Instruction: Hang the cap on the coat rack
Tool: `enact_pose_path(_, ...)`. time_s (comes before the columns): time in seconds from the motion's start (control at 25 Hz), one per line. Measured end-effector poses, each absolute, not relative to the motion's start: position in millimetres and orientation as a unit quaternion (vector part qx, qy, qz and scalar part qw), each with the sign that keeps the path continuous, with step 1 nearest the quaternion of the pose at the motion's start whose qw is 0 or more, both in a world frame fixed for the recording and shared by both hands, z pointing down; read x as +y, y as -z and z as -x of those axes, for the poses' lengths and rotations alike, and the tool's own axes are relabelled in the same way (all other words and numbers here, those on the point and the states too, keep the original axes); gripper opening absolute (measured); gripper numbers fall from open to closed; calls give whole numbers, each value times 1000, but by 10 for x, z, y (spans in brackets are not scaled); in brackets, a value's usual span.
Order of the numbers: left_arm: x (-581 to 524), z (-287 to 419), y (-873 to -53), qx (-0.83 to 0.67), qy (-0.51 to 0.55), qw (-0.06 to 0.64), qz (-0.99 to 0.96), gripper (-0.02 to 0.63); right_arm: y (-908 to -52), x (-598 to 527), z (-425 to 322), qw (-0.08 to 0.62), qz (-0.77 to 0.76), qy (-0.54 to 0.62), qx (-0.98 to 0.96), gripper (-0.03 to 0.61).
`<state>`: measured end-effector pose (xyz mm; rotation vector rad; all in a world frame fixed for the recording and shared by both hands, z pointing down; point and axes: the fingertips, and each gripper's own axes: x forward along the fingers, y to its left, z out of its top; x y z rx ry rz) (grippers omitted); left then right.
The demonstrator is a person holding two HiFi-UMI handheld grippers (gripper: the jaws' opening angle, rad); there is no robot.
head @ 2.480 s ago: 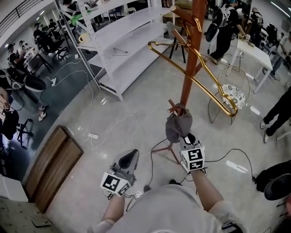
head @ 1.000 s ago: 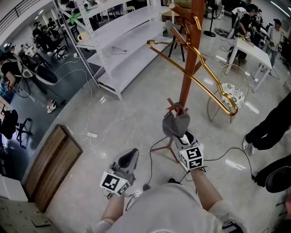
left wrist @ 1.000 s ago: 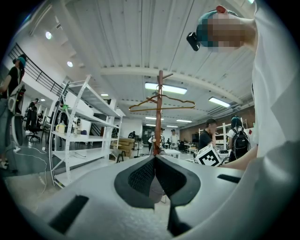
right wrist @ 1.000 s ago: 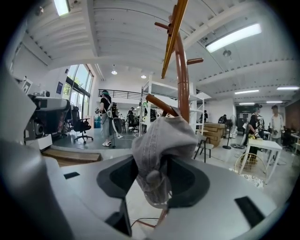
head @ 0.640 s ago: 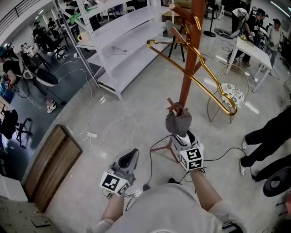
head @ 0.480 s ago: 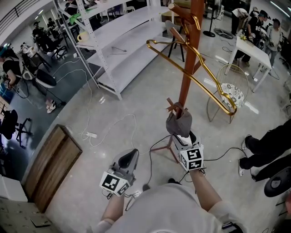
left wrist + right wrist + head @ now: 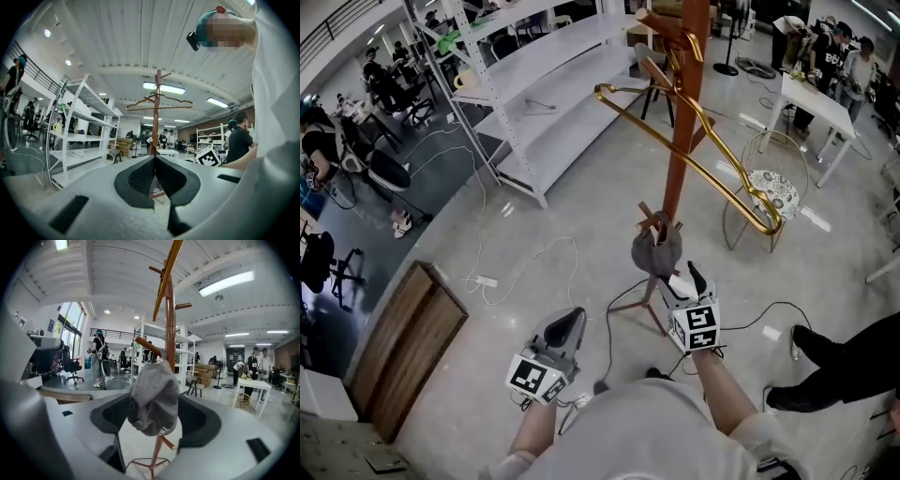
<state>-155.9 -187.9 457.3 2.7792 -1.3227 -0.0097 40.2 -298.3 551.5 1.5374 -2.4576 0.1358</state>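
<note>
The person wears a pale grey shirt [image 7: 649, 427] with short sleeves [image 7: 754, 439]; the forearms below them are bare. The left gripper [image 7: 570, 319] has a smooth, light grey moulded shell; its 2 jaws taper to a point and are lined with black, finely textured pads [image 7: 140, 176]. The right gripper [image 7: 684, 278] has the same shell and dark lining; each gripper carries 1 white cube [image 7: 701, 328] printed with black square markers.
</note>
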Motion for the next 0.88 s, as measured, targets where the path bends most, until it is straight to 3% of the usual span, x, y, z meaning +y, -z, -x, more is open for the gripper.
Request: enact_pose_path(0.88,-1863,1617,-4518,-435,5,29,-900,9,-4876,-2892,-249,68,-513,-20,-856,279)
